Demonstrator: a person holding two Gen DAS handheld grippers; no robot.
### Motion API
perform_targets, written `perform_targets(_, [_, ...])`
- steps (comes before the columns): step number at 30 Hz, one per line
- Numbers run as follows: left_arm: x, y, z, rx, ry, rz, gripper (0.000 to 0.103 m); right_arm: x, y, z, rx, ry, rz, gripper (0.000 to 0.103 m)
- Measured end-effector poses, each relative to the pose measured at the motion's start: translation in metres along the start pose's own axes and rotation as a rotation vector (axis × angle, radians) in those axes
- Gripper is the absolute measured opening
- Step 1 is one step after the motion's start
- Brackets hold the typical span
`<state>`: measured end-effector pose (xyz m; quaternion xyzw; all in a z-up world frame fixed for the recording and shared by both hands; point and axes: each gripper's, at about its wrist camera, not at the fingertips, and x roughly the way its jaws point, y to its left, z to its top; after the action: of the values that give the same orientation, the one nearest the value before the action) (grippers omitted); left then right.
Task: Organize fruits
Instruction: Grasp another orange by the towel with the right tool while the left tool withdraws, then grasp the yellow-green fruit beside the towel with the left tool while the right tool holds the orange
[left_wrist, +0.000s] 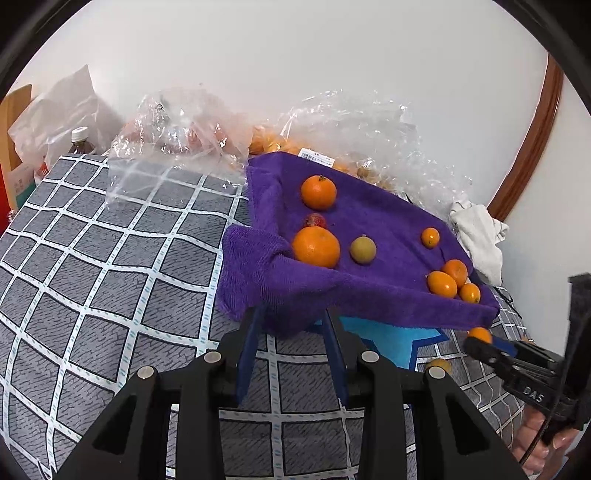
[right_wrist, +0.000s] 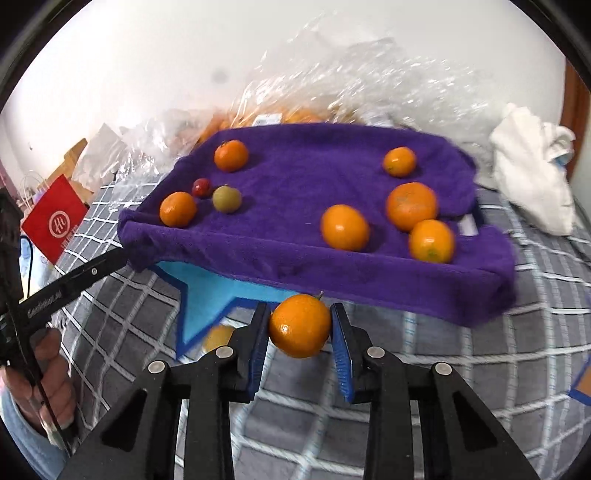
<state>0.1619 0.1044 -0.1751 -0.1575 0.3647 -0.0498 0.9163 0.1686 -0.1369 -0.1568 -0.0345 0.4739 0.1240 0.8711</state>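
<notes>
A purple towel (left_wrist: 369, 221) lies raised at its front edge, carrying several oranges (left_wrist: 316, 246), a small red fruit (left_wrist: 315, 220) and a greenish-brown fruit (left_wrist: 363, 250). My left gripper (left_wrist: 293, 328) is shut on the towel's front fold; in the right wrist view the left gripper (right_wrist: 123, 256) pinches the towel's (right_wrist: 314, 173) left corner. My right gripper (right_wrist: 299, 319) is shut on a small orange (right_wrist: 299, 332) just below the towel's front edge, both pads pressing its sides. The left wrist view shows the right gripper (left_wrist: 480, 341) with that orange (left_wrist: 480, 334). Another small orange (right_wrist: 218, 338) lies on the bedspread.
A blue star-shaped mat (right_wrist: 207, 295) lies under the towel on a grey checked bedspread (left_wrist: 110, 277). Clear plastic bags (left_wrist: 177, 147) with more fruit sit behind, against the wall. A white cloth (right_wrist: 532, 181) lies at the right, a red paper bag (right_wrist: 55, 221) and a bottle (left_wrist: 79, 142) at the left.
</notes>
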Motion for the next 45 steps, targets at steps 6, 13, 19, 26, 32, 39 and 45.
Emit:
perform_targets(6, [0.008,0.001,0.000,0.001,0.043,0.007,0.032,-0.013,-0.018,-0.016,-0.025,0.002,-0.045,0.033])
perform_targets(13, [0.009,0.004,0.000,-0.013,0.046,0.019,0.032,-0.008,-0.029,-0.036,-0.015,-0.006,-0.044,0.033])
perform_targets(19, [0.008,0.003,0.000,0.003,0.046,-0.002,0.032,-0.007,-0.030,-0.039,-0.008,-0.016,-0.044,0.032])
perform_targets(26, [0.006,0.000,0.001,0.017,0.032,-0.026,0.033,-0.006,-0.032,-0.040,0.005,-0.007,-0.034,0.033])
perform_targets(32, [0.008,-0.002,0.001,0.036,0.048,-0.022,0.033,-0.010,-0.038,-0.041,0.028,-0.029,0.011,0.033])
perform_targets(39, [0.007,0.002,0.001,0.022,0.043,-0.066,0.033,-0.025,-0.051,-0.043,0.045,-0.080,-0.054,0.033])
perform_targets(45, [0.007,-0.018,-0.002,0.070,0.098,-0.131,0.034,-0.037,-0.074,-0.053,0.071,-0.091,-0.089,0.033])
